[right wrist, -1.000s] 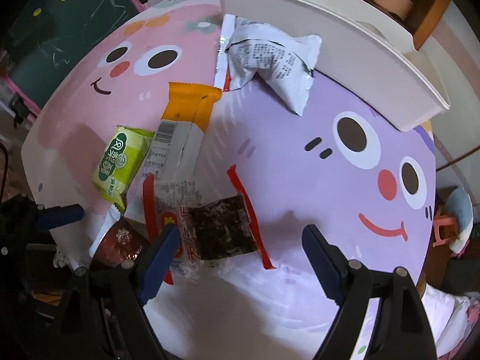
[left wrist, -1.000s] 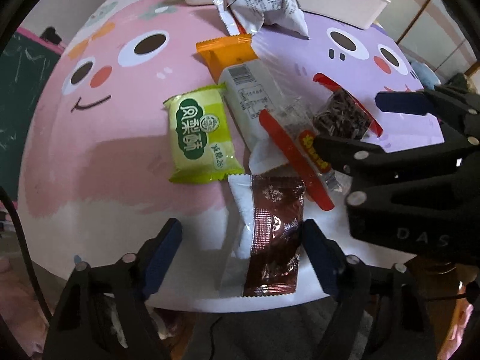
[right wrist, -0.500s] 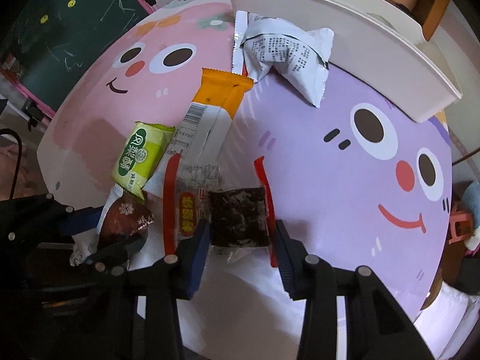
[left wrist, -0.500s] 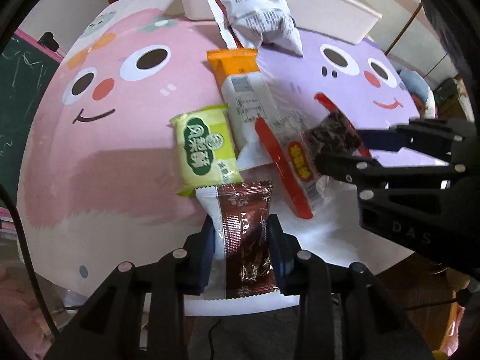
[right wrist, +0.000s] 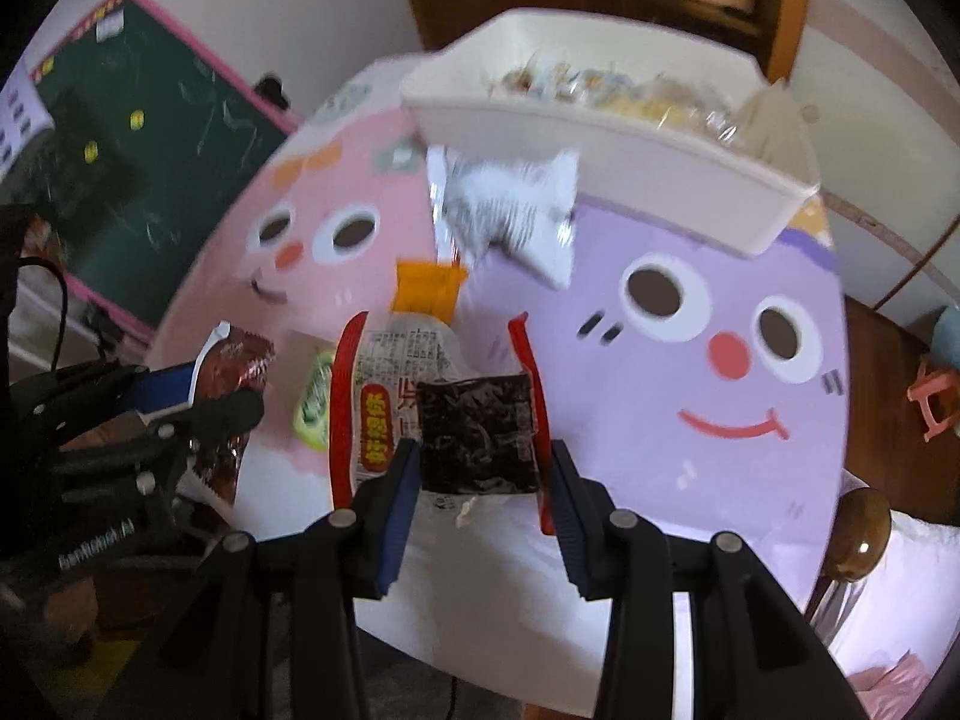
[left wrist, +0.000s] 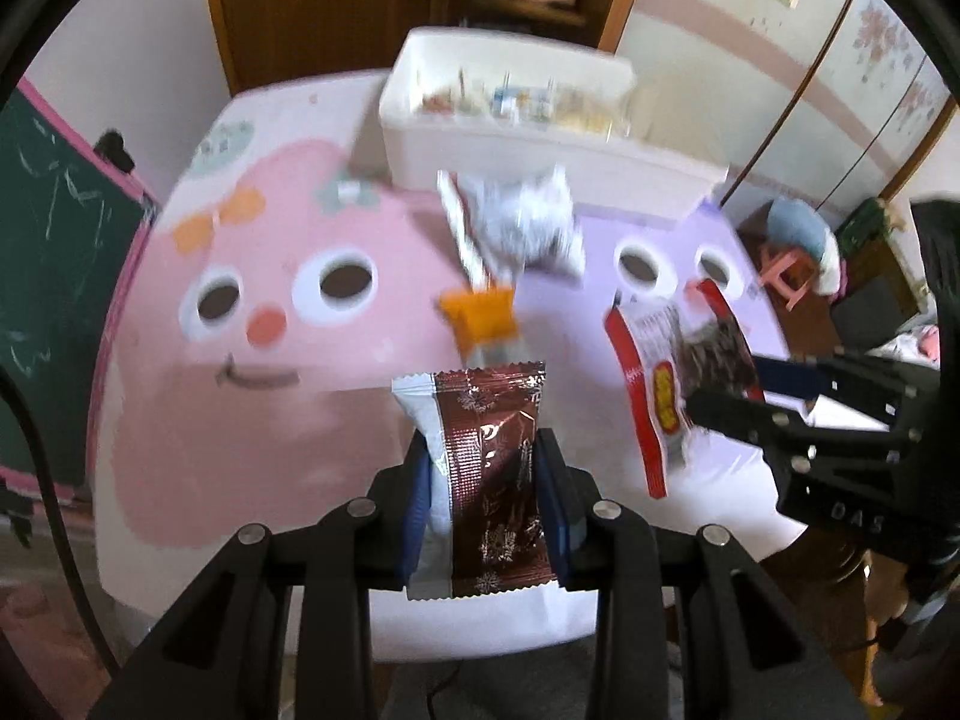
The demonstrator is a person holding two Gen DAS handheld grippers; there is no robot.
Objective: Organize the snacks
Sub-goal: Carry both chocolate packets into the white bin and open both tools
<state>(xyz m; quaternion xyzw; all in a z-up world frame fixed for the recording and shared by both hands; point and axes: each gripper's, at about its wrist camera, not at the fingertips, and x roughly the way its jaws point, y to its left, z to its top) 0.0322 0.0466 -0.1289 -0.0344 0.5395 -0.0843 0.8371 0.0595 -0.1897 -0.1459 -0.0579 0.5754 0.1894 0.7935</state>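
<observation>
The left gripper (left wrist: 487,501) is clamping its two blue-padded fingers (left wrist: 417,510) on a brown foil snack packet (left wrist: 489,474) with a white edge, holding it upright and clear of the table. The right gripper (right wrist: 480,480) is likewise pinching a clear packet with red side strips (right wrist: 444,408) (dark contents are showing through its window), its pads pressing on both sides, and the packet is hanging above the surface. Beyond the fingers, an orange-ended packet (right wrist: 429,288) is lying on the table with a crumpled silver-white bag (right wrist: 510,210) just past it, the bag resting against the front wall of a white bin (right wrist: 600,138). Other wrapped snacks are sitting inside that bin, though blur is hiding what they are. A green packet (right wrist: 315,402) is peeking out beside the right gripper's load. The tabletop (left wrist: 198,420) is showing two cartoon faces, one pink, one purple. A green chalkboard (right wrist: 150,138) is leaning off to the left, and a brown wooden door (left wrist: 324,6) is standing behind the table.
</observation>
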